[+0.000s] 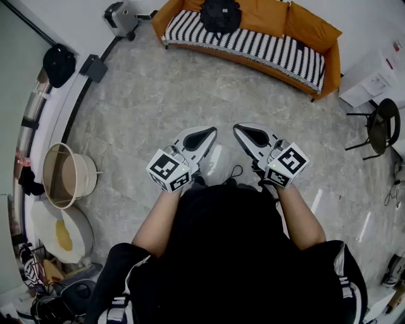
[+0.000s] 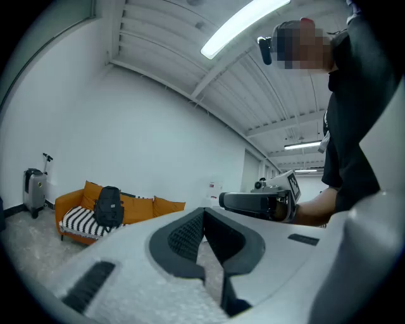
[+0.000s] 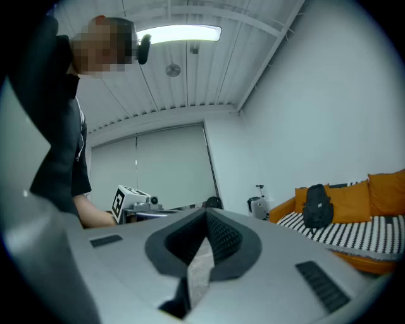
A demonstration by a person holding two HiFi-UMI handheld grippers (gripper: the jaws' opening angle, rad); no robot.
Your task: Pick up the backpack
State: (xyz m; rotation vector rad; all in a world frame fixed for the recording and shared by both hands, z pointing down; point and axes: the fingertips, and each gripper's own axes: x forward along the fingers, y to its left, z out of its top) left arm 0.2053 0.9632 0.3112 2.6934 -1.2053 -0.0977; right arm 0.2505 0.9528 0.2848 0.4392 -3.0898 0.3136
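We hold the left tool [image 1: 207,134] and right tool [image 1: 243,133] with jaws together, empty, well apart from the backpack [image 1: 220,14] on the sofa [image 1: 285,54].

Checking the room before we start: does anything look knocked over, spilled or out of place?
Nothing stands out. The black fabric backpack sits upright on the orange sofa, on its black-and-white striped cover.

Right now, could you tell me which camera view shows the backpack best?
The left gripper view: the backpack stands whole on the sofa. The right gripper view shows it darker; the head view crops its top.
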